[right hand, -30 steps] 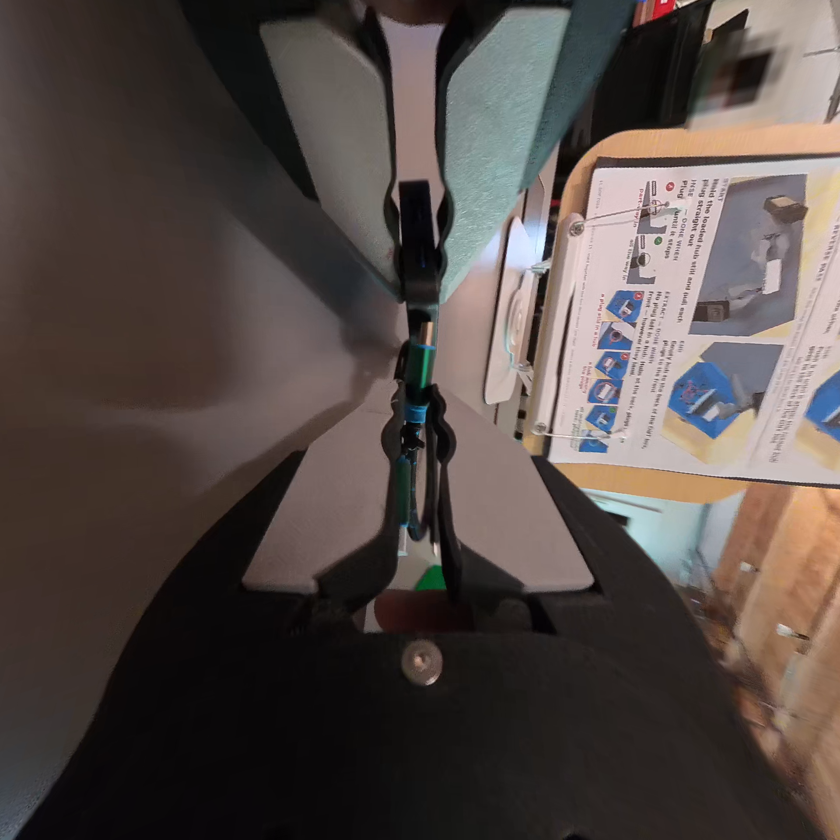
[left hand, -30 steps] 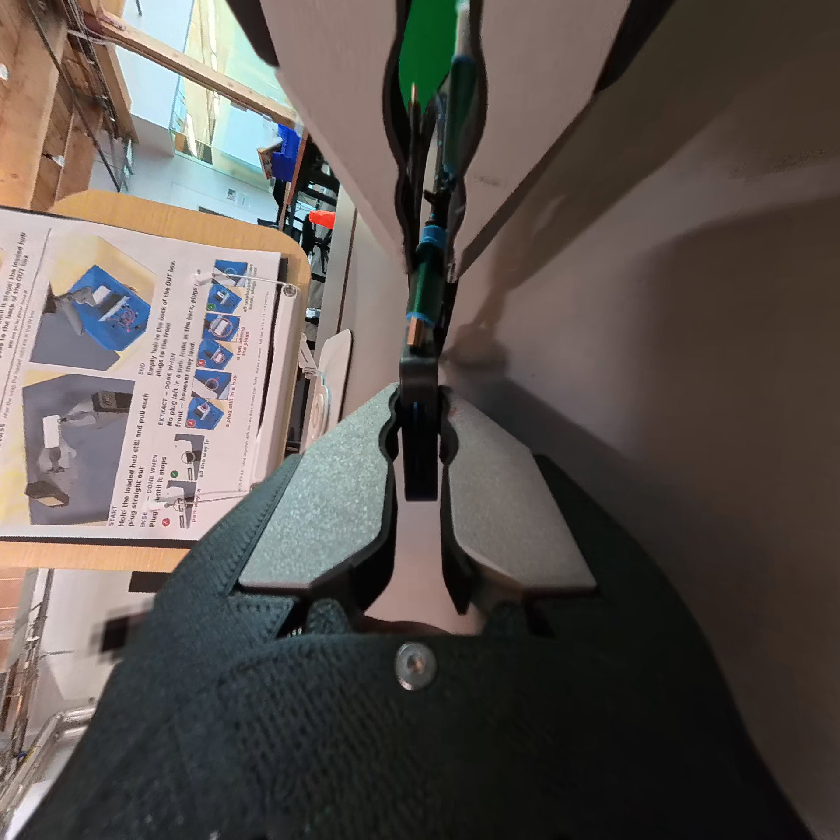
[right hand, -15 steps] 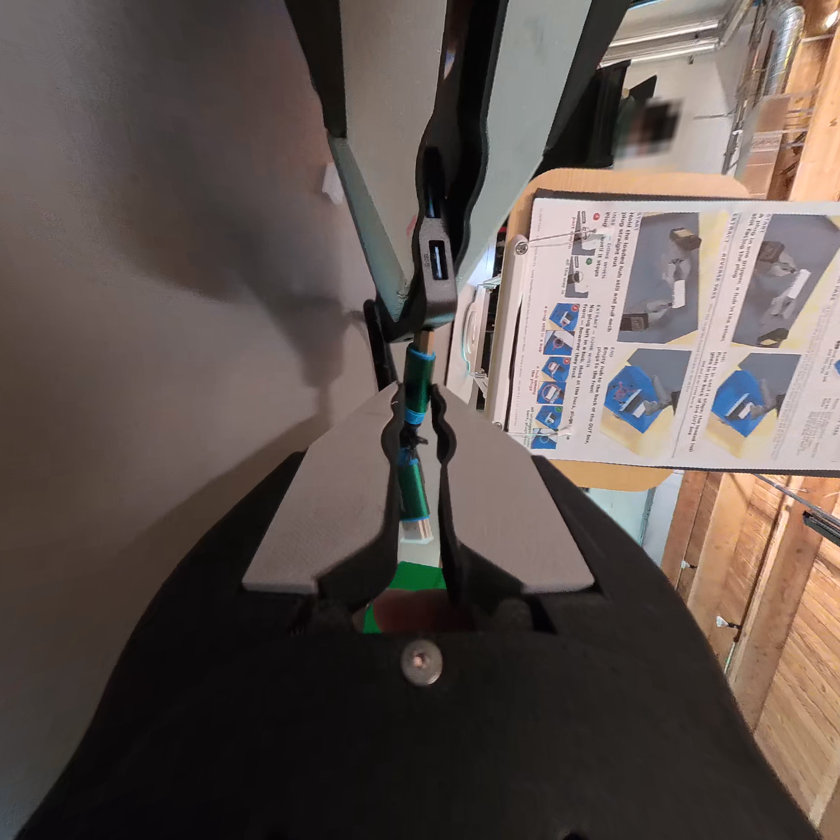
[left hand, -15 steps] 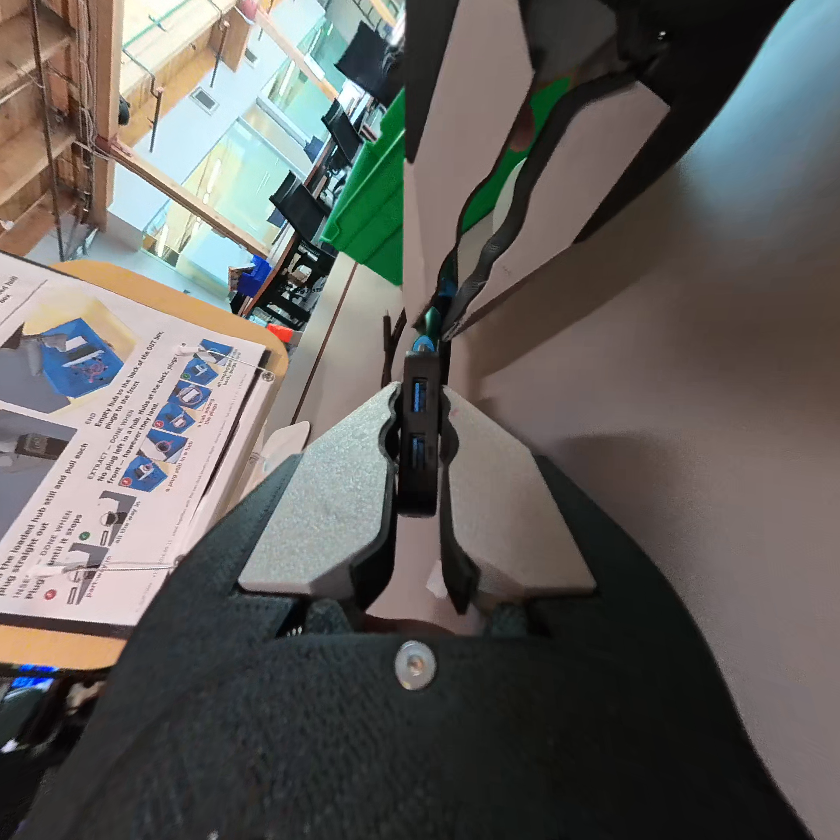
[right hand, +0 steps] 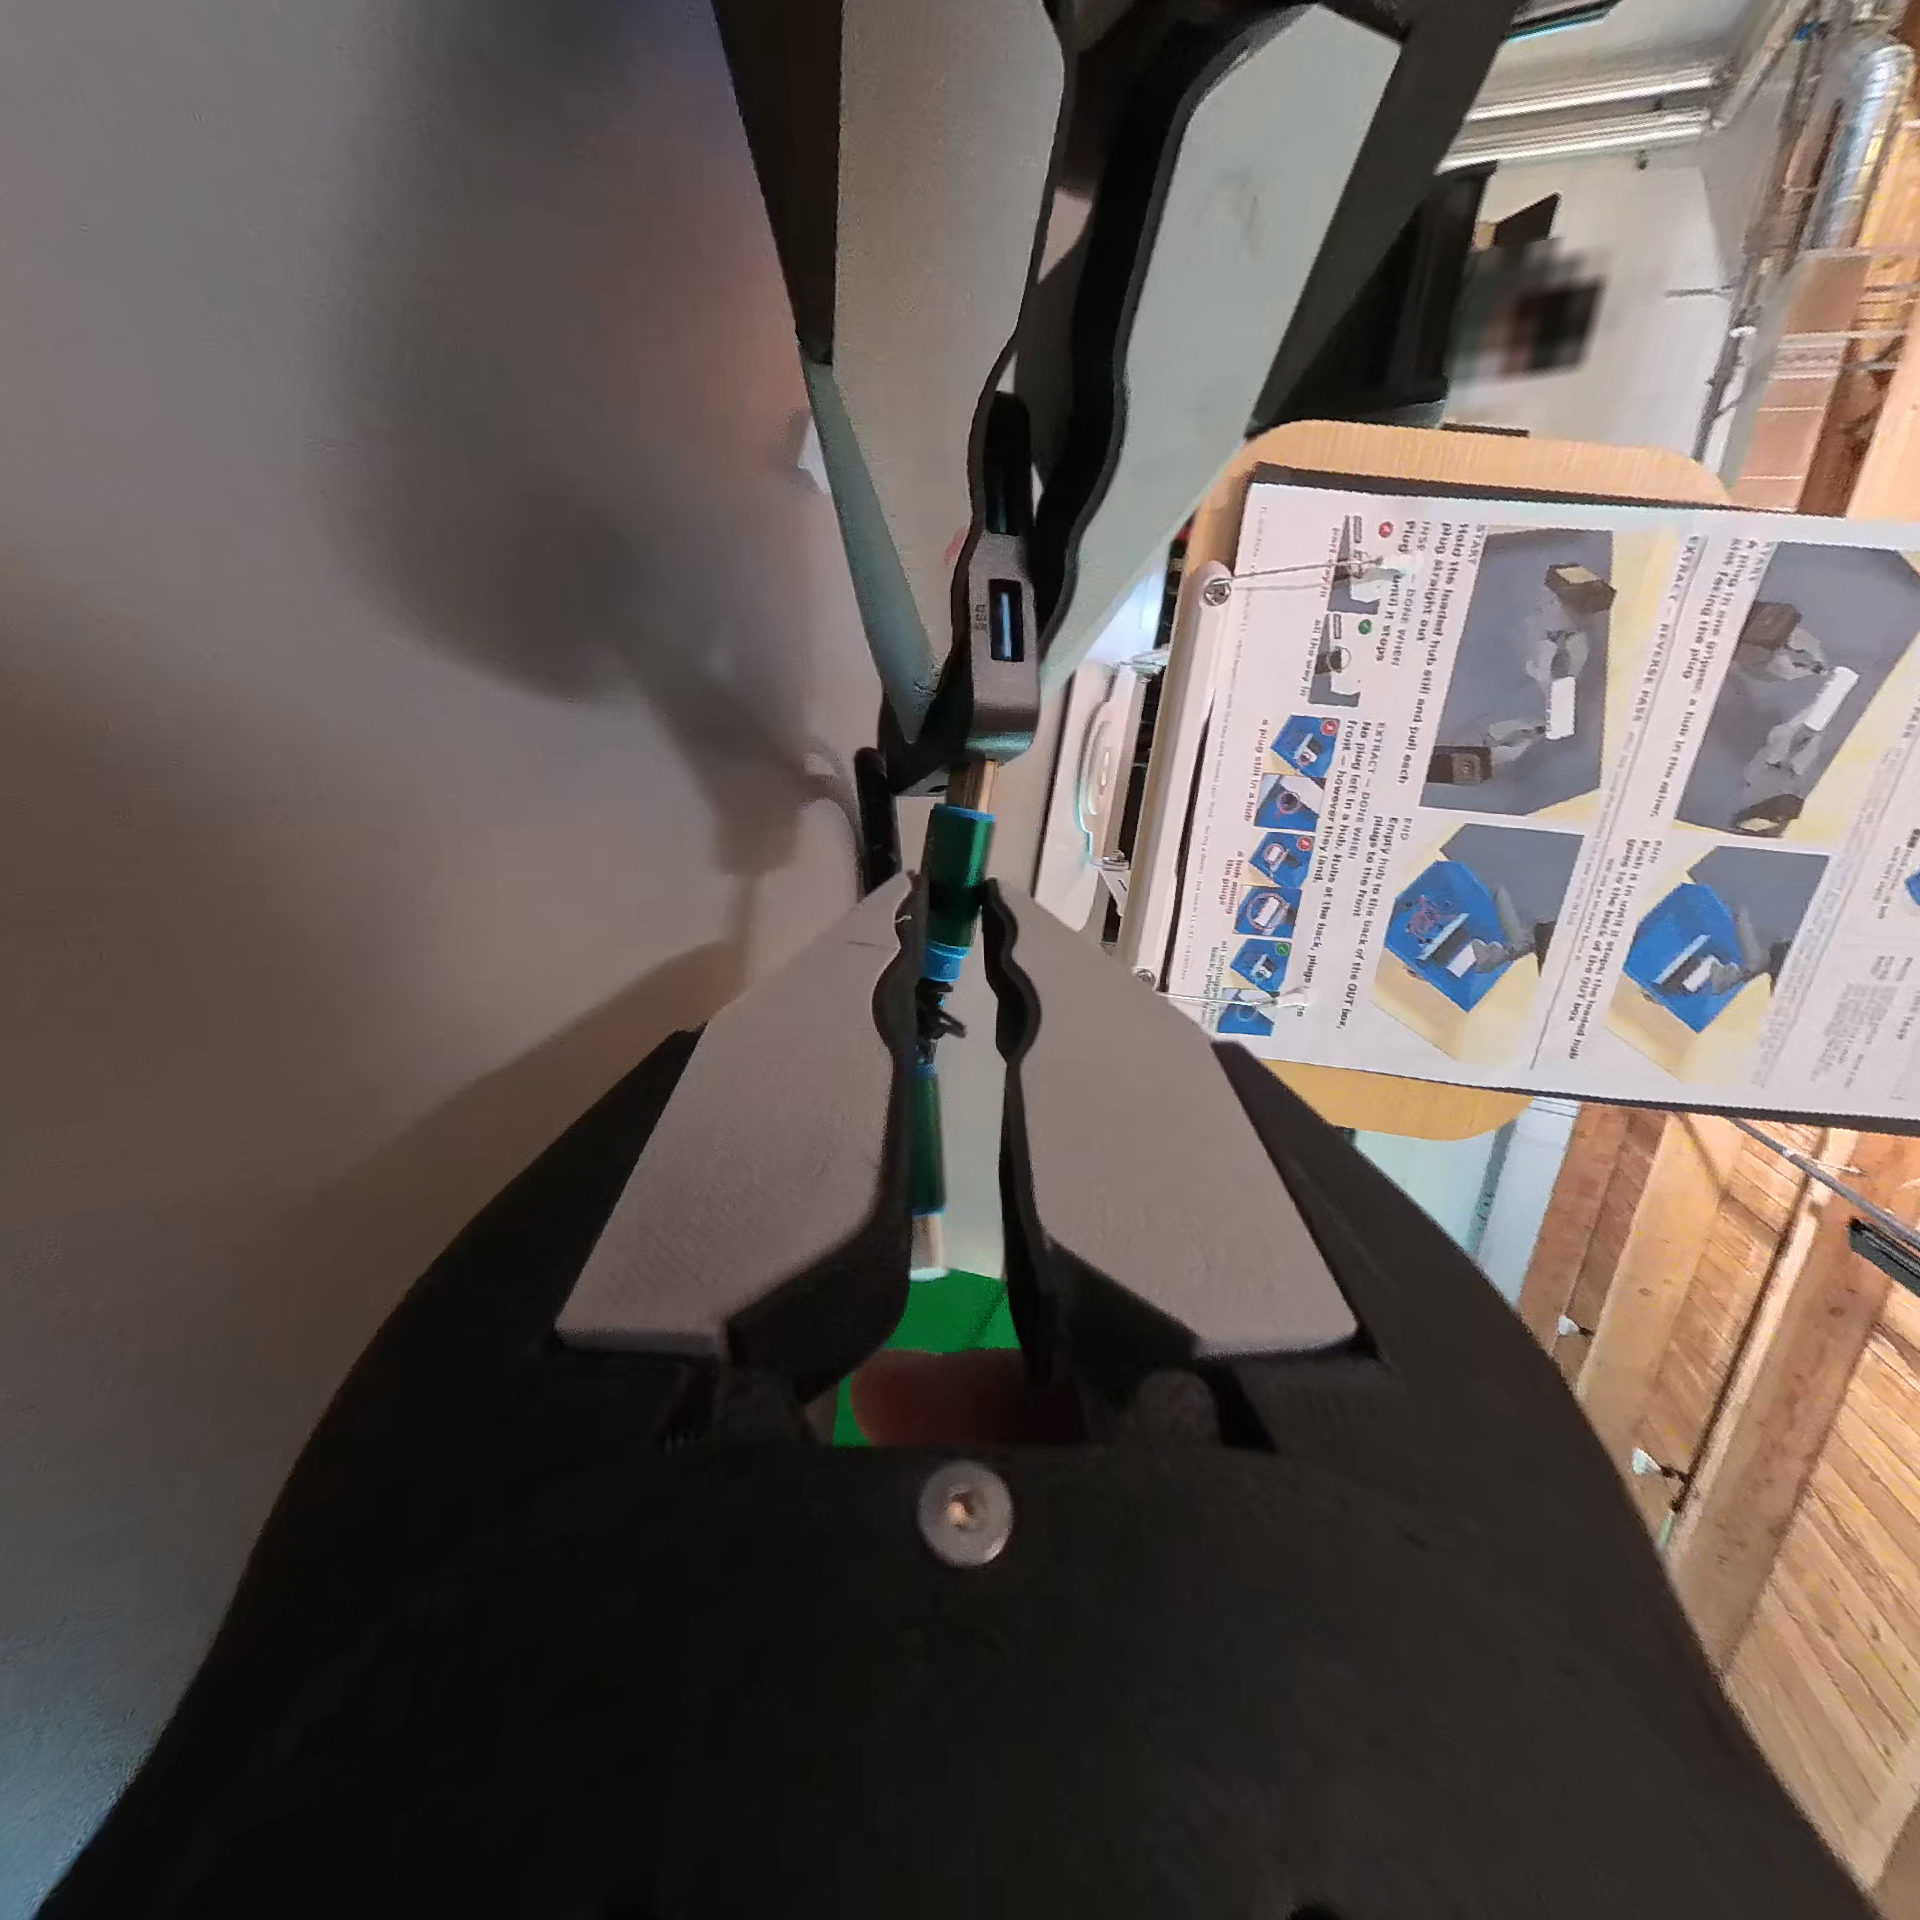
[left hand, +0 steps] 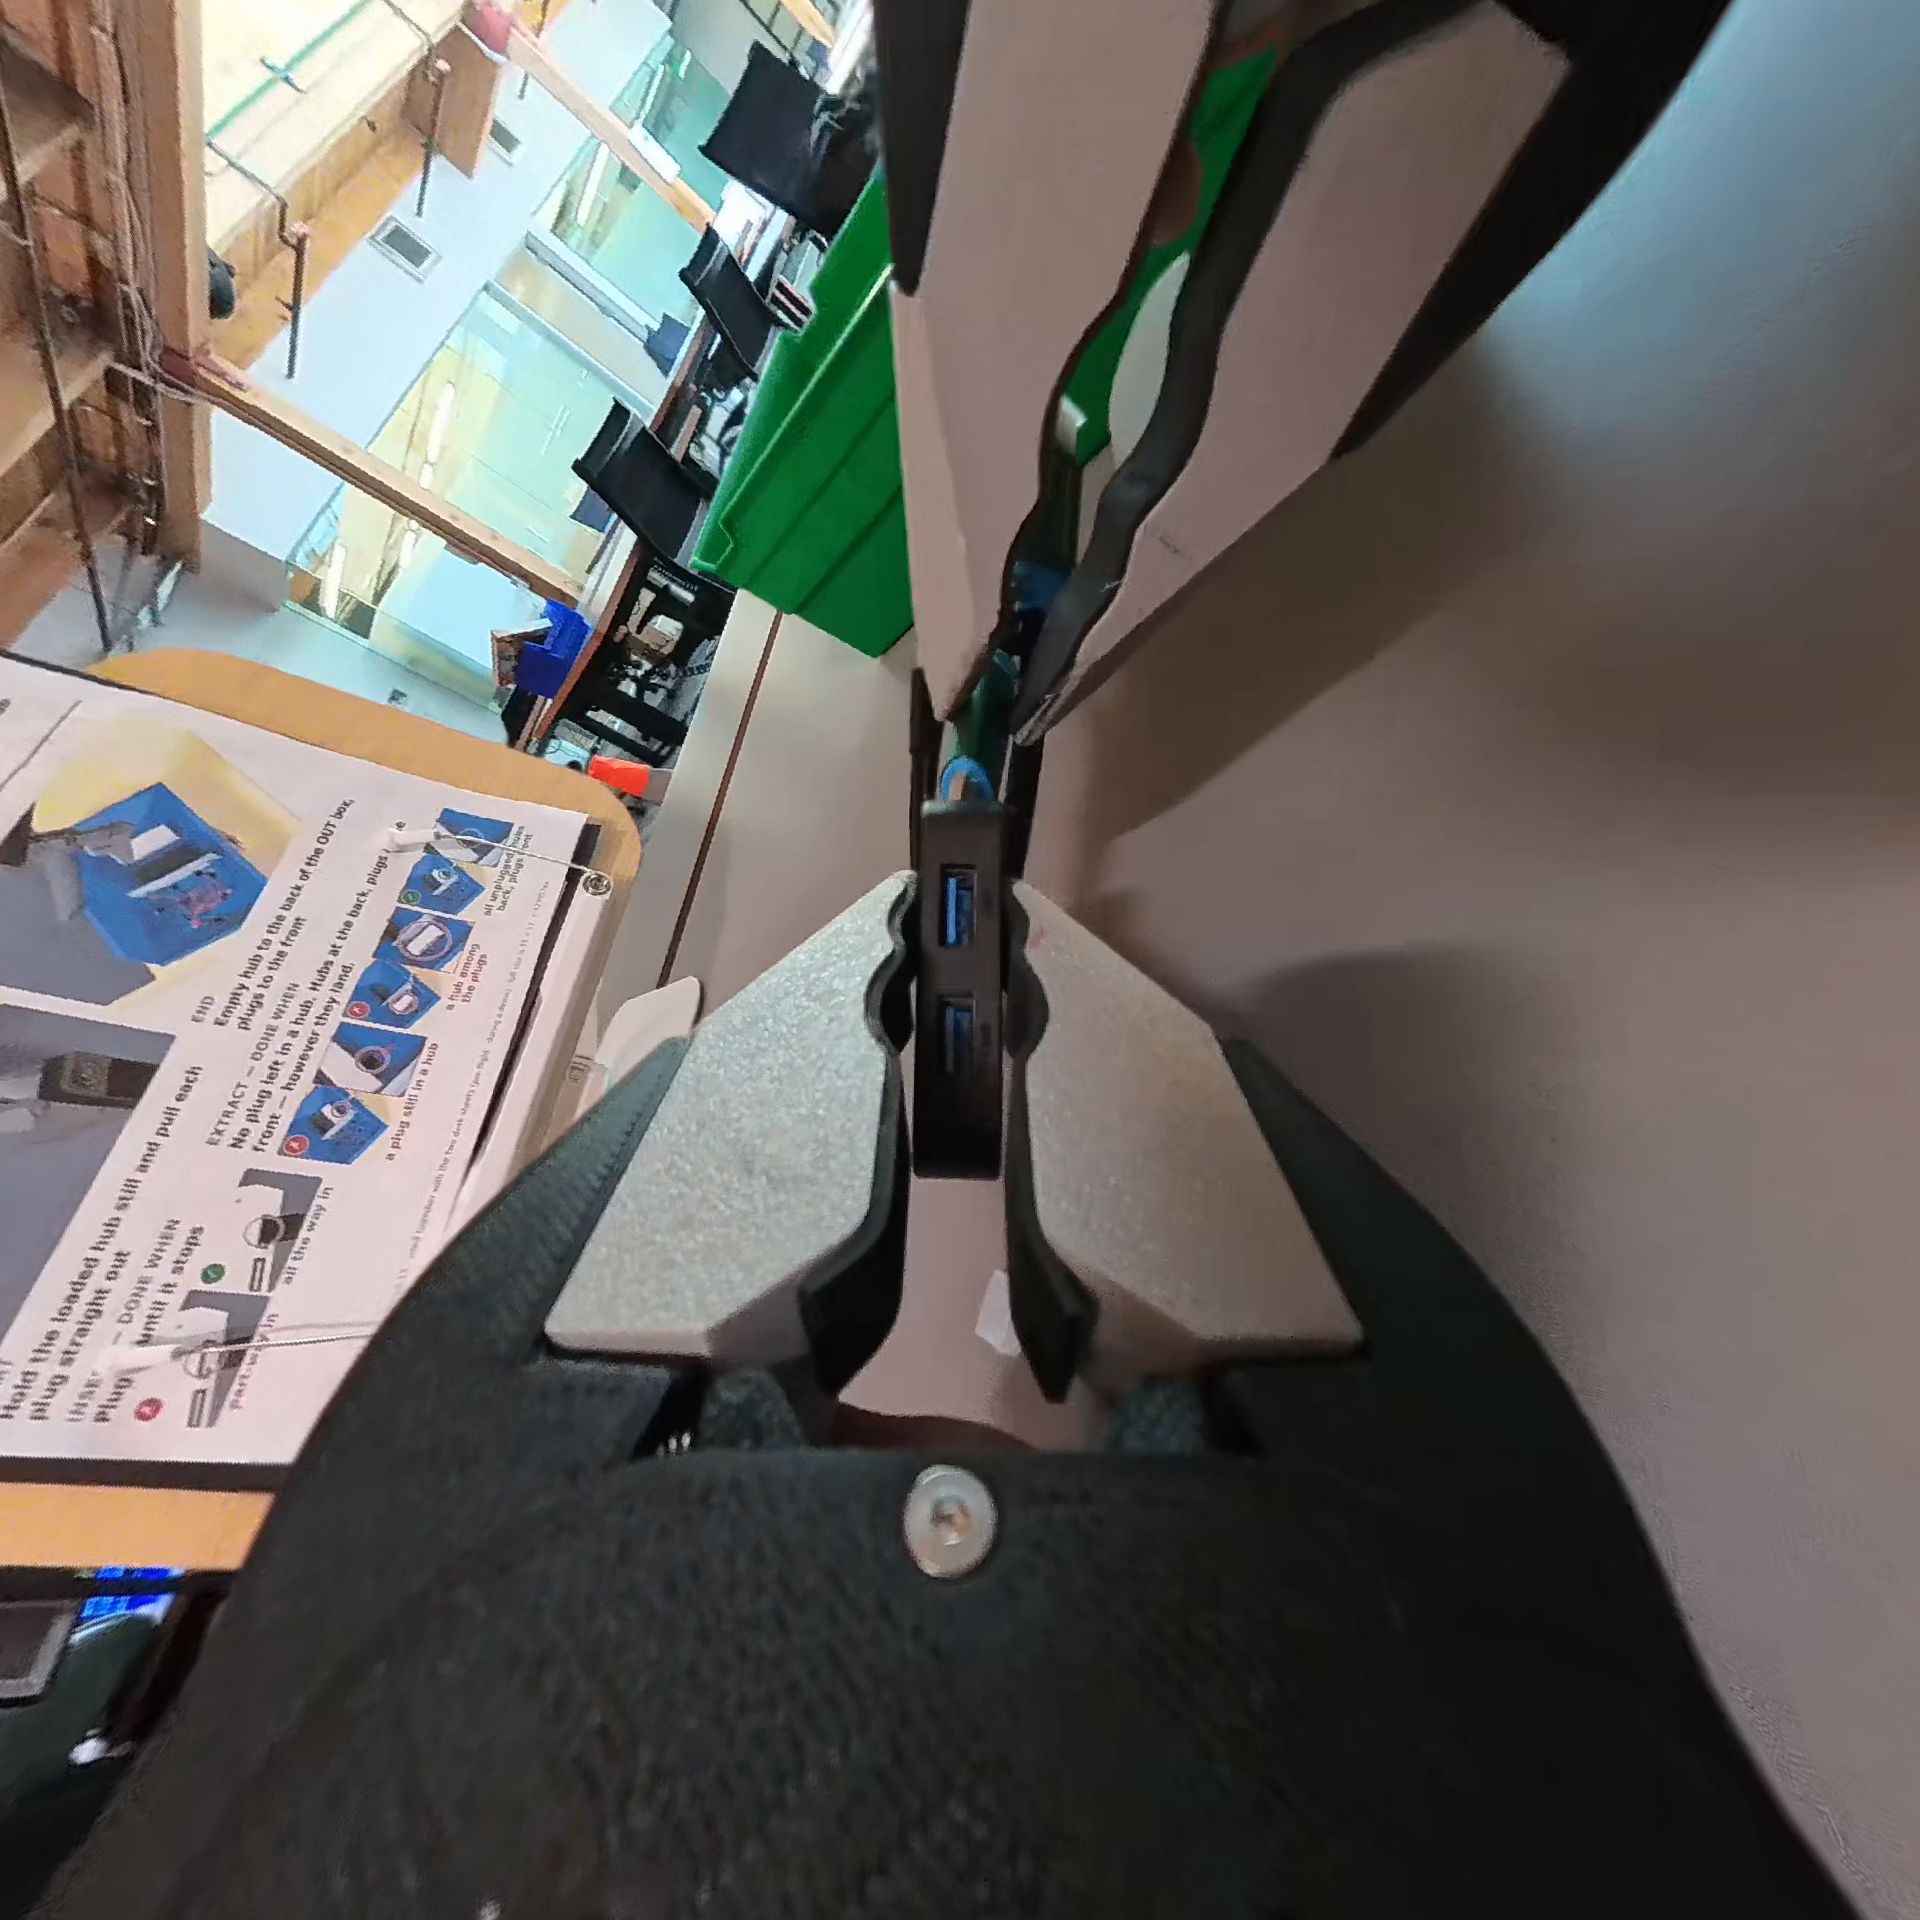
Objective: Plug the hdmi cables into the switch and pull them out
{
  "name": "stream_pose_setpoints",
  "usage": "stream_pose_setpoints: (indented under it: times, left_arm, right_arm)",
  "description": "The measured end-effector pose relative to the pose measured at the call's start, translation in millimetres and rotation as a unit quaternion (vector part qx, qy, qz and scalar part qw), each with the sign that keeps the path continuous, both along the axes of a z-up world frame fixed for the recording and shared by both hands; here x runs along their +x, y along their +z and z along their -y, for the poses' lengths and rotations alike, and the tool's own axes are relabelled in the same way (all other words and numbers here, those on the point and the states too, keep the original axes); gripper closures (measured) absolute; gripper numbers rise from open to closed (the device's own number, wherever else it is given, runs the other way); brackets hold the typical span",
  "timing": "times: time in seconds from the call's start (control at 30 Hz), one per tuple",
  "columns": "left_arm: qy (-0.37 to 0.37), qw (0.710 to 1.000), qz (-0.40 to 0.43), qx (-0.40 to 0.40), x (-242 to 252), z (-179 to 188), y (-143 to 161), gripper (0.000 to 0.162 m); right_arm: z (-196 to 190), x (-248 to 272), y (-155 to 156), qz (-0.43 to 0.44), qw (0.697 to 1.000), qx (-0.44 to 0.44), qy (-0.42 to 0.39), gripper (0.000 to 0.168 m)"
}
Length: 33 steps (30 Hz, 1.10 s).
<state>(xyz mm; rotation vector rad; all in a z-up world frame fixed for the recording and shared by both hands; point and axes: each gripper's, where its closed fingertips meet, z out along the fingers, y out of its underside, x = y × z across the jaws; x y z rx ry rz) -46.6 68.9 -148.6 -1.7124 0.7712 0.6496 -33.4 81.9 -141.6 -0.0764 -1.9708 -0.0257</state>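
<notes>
the left gripper (left hand: 956, 935) is clamped on the switch (left hand: 957, 1023), a slim black bar pinched between its grey fingers (left hand: 769, 1132), with two blue ports facing the camera and its far end jutting past the fingertips. the right gripper (right hand: 951, 914) is closed on a green plug (right hand: 958, 868) with a blue band, and the plug's metal tip meets the near end of the switch (right hand: 1003, 644); bare metal shows between green shell and black housing, so it is not seated all the way. a second green connector (right hand: 928, 1153) hangs back between the right gripper's fingers toward its body.

in the left wrist view the right gripper (left hand: 1013, 717) comes in from the far side, tips almost touching the switch's far end, so the two tools leave almost no room between them. the grey table (left hand: 1558, 1039) fills the right of that view and is bare. on the left stands a wooden board (left hand: 613, 831) bearing an instruction sheet (left hand: 260, 1039), and farther off a green bin (left hand: 821, 457). in the right wrist view the board (right hand: 1403, 1112) and sheet (right hand: 1558, 779) stand to the right of the joined parts, near but apart.

a second ago the plug's tip was short of the switch, with a gap between them, and both grippers faced each other squarely; half a second ago it had reached the port. now the tools are angled to each other, and the ports on the switch's side show.
</notes>
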Motion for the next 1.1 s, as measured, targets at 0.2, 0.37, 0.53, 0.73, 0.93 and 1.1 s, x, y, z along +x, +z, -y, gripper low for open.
stream_pose_setpoints:
  times: [0.2, 0.37, 0.53, 0.73, 0.93, 1.1]
  left_arm:
    - [-0.017, 0.999, -0.036, -0.030, 8.7, -2.0, -15.7, 0.151]
    - [-0.016, 0.998, -0.045, -0.030, 14.7, -8.2, -16.8, 0.150]
    - [-0.001, 0.999, -0.029, -0.033, -2.8, 1.0, -17.0, 0.150]
    - [0.005, 0.999, -0.043, -0.034, -2.5, -0.8, -18.2, 0.150]
    - [-0.006, 0.999, -0.036, -0.029, 1.3, 0.3, -18.1, 0.151]
    - [-0.021, 0.998, -0.043, -0.031, 7.2, 2.1, -20.1, 0.151]
  right_arm:
    - [36.0, 8.0, 10.1, 0.020, 0.996, -0.051, 0.070, 0.168]
    - [24.0, -3.2, 14.2, 0.023, 0.998, -0.036, 0.041, 0.168]
    - [-16.5, 10.5, 16.3, 0.066, 0.972, -0.220, -0.051, 0.168]
    - [-30.1, 57.7, -19.9, 0.184, 0.886, -0.389, -0.171, 0.146]
    - [-31.3, 72.4, -30.0, 0.223, 0.888, -0.369, -0.158, 0.141]
    - [-27.0, 61.2, -46.5, 0.300, 0.829, -0.442, -0.165, 0.147]
